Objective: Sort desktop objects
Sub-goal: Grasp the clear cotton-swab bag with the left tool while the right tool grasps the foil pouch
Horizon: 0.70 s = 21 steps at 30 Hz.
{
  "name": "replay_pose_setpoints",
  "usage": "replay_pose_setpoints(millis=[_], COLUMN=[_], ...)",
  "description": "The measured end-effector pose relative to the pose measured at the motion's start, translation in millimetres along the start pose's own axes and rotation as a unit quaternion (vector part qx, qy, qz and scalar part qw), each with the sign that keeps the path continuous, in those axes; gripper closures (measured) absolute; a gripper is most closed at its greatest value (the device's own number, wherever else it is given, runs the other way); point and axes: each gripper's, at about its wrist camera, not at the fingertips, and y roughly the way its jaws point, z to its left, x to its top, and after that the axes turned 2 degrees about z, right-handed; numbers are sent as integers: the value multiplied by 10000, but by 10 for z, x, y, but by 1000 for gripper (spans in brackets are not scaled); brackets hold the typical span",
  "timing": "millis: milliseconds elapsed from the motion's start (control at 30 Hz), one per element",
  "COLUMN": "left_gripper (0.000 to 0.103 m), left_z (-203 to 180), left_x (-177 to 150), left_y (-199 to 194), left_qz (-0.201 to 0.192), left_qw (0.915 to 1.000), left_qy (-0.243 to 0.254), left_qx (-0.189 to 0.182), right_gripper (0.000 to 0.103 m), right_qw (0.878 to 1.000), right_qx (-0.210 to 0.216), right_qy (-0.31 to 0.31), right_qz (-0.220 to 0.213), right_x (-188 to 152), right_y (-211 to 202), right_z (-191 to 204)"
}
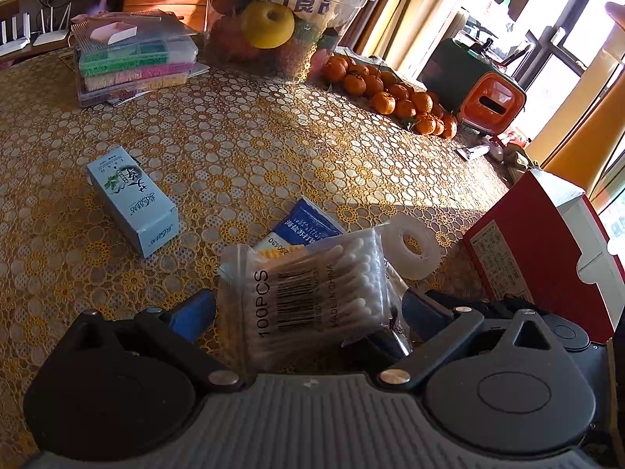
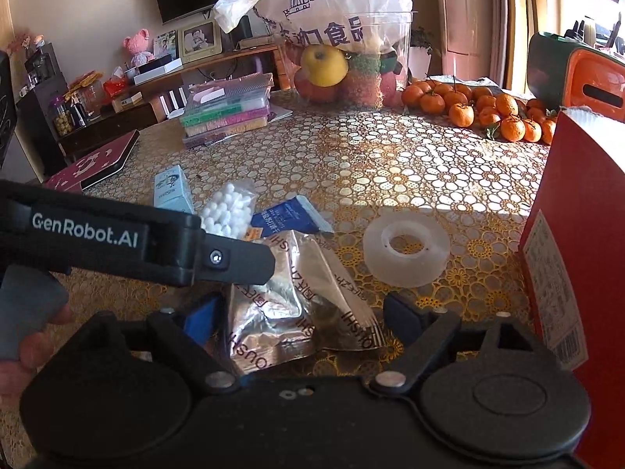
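Observation:
A clear bag of cotton swabs (image 1: pixel 312 297) lies tilted between the blue fingers (image 1: pixel 191 312) of my left gripper (image 1: pixel 308 308), which stands open around it. The bag rests partly on a blue packet (image 1: pixel 304 222). In the right wrist view a crumpled silver foil packet (image 2: pixel 293 305) lies between the wide-apart fingers of my open right gripper (image 2: pixel 304 316). Beyond it are the swab bag (image 2: pixel 230 211) seen end-on and the blue packet (image 2: pixel 289 217). A pale blue carton (image 1: pixel 133 199) lies to the left, and a translucent tape roll (image 2: pixel 406 250) to the right.
A tall red box (image 2: pixel 578 254) stands close on the right. At the far side of the patterned table are tangerines (image 2: pixel 484 109), a clear fruit tub under a plastic bag (image 2: pixel 343 66), stacked bead cases (image 2: pixel 226 113) and an orange-green device (image 1: pixel 484 90). A hand (image 2: pixel 31 336) holds the black housing (image 2: pixel 90 230) at left.

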Motion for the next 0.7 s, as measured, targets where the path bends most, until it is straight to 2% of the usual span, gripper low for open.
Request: replay_pose_setpoints(millis=[300,567,700], left_gripper=[7,28,31], left_z=[55,51,41], left_x=[-18,-35,-40], left_y=[37,7,-26], left_qz=[52,25,-10], left_qw=[9997,9988,9984], left_qy=[-204,-352,-403], left_qx=[-124,-338,-405], right_gripper=[24,37,40], right_qw=[9999,9999,9999], right_qx=[41,63,41], right_qy=[-99,-114,-159], right_qz=[22,14,-7], right_x=[2,-11,-11], right_y=[18,-19,-41], right_z=[16,35,54])
